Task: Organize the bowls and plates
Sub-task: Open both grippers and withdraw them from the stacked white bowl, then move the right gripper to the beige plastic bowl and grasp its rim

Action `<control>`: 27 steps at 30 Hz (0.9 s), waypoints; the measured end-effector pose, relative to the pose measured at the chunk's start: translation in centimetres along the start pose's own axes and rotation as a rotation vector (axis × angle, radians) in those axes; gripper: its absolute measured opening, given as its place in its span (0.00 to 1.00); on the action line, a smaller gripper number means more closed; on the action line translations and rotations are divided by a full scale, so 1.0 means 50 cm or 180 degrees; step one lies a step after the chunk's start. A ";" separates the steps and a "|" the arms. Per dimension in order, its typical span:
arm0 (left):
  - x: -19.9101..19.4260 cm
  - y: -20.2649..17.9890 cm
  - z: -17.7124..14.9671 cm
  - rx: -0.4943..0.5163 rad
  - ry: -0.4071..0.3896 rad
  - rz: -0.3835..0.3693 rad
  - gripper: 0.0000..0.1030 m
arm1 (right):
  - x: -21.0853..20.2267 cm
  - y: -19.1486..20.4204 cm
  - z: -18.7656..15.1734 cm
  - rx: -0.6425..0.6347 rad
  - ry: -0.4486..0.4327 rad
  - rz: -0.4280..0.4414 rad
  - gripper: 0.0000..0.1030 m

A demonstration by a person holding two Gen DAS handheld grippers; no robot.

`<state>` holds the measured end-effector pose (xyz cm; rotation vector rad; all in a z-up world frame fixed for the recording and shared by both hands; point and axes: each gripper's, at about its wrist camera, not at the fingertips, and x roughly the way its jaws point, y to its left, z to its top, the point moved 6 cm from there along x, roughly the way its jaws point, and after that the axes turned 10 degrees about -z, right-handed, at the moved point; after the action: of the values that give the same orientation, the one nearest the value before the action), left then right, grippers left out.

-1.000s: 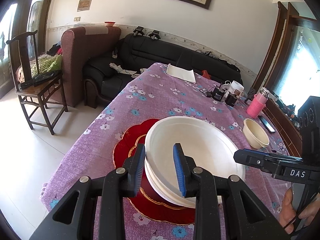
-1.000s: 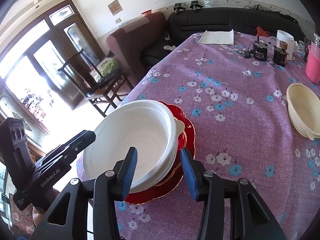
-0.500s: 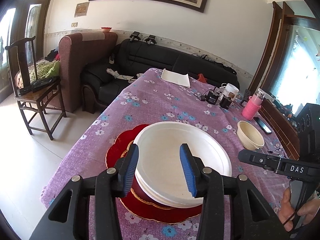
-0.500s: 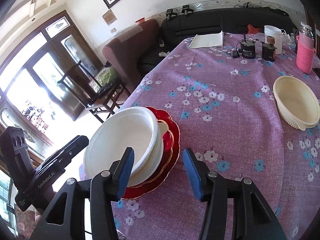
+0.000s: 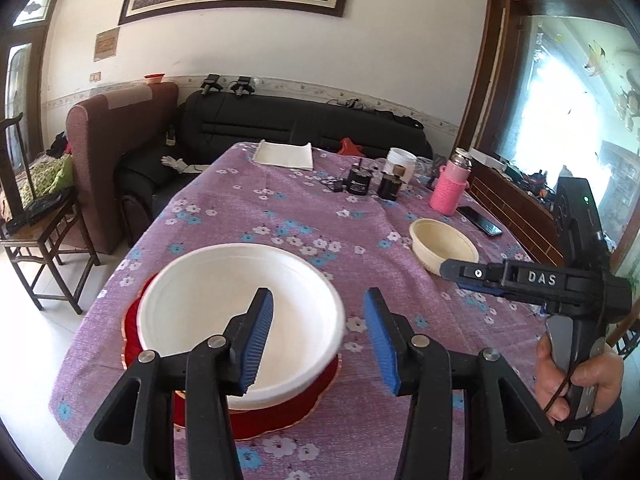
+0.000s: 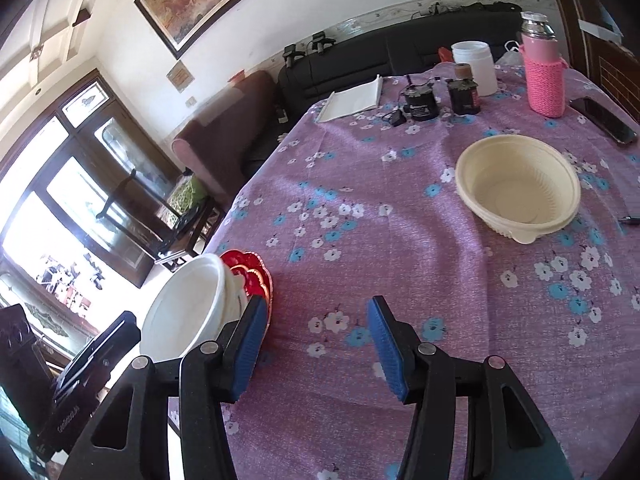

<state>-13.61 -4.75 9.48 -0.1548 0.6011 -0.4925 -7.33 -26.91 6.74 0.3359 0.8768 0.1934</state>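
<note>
Both claws have let go and pulled back. The left claw (image 5: pixel 318 338) is opening, the right claw (image 6: pixel 316 346) spread, both empty. The white bowl (image 5: pixel 236 312) now sits on the red plate (image 5: pixel 280 412). The cream bowl (image 6: pixel 518 186), at two o'clock on the counter (image 6: pixel 380 208), is next.

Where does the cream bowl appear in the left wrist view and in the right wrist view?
Left wrist view: the cream bowl sits right of centre, past the white bowl.
Right wrist view: the cream bowl sits upper right, alone on the cloth.
Shared landmark: the pink bottle stands behind it in both.
</note>
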 end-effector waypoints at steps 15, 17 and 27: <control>0.239 -0.163 -0.160 0.0388 0.0932 -0.0507 0.45 | -0.025 -0.190 0.072 0.0580 -0.0133 -0.0293 0.55; 0.252 -0.169 -0.176 0.0411 0.1010 -0.0530 0.45 | -0.008 -0.207 0.100 0.0569 -0.0150 -0.0455 0.55; 0.269 -0.150 -0.189 0.0357 0.1116 -0.0529 0.45 | 0.170 -0.226 0.134 0.0410 0.0496 -0.0493 0.58</control>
<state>-12.43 -17.84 -2.94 -0.0104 0.9053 -0.7208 3.54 -36.25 0.45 0.3745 1.0675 0.0194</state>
